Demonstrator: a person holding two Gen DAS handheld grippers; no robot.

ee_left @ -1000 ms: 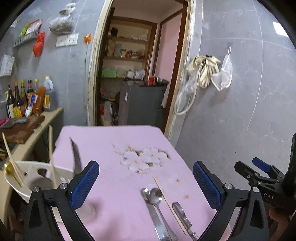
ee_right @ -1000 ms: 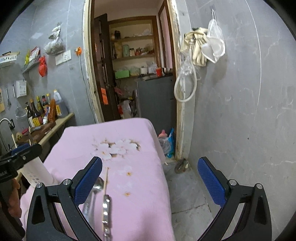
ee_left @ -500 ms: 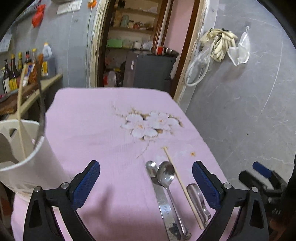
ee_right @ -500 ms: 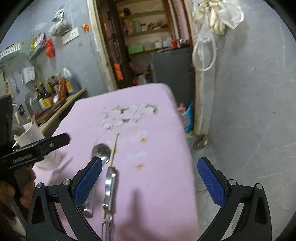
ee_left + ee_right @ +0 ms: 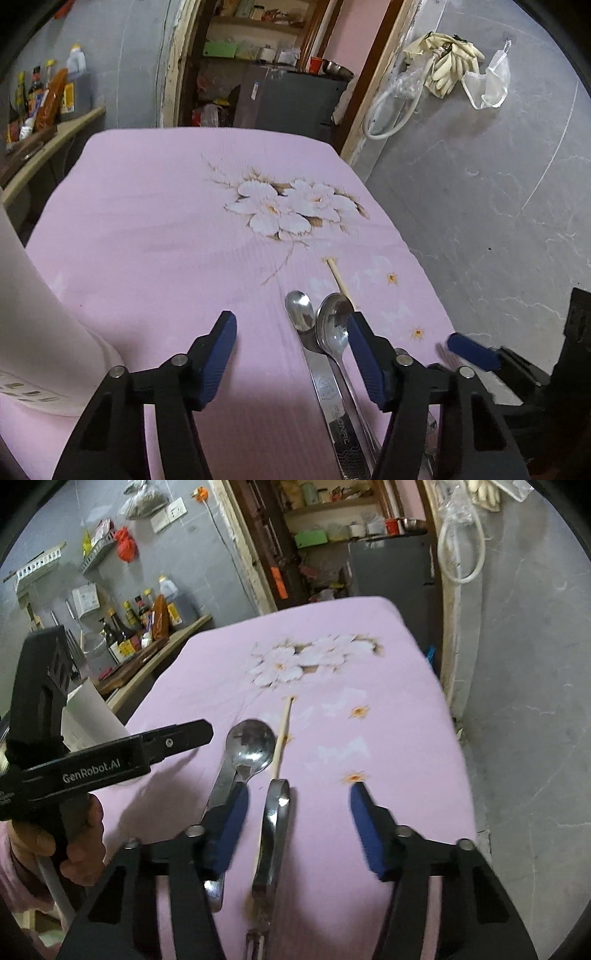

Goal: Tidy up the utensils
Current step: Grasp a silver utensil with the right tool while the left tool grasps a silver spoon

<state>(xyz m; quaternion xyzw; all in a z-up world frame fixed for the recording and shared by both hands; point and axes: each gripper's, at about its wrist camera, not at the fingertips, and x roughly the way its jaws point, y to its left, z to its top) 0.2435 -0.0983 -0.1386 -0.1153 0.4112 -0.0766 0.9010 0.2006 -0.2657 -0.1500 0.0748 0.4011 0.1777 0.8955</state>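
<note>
Two steel spoons lie side by side on the pink cloth, with a wooden chopstick just right of them. My left gripper hovers low over the spoon handles; its jaws are closing, and the pads touch nothing. In the right wrist view a metal utensil with a looped end lies between the fingers of my right gripper. Those jaws are closing too, and the pads stand clear of it. The upper spoon and chopstick lie just beyond. A white utensil holder stands at the left.
The flower-printed pink cloth covers the table, which ends close to a grey wall on the right. A counter with bottles runs along the left. A hand holds the left gripper's handle. A doorway with shelves lies beyond the far edge.
Both grippers have dropped toward the table and tipped downward, and both pairs of jaws have narrowed. The white holder has slid to the left edge of the left wrist view.
</note>
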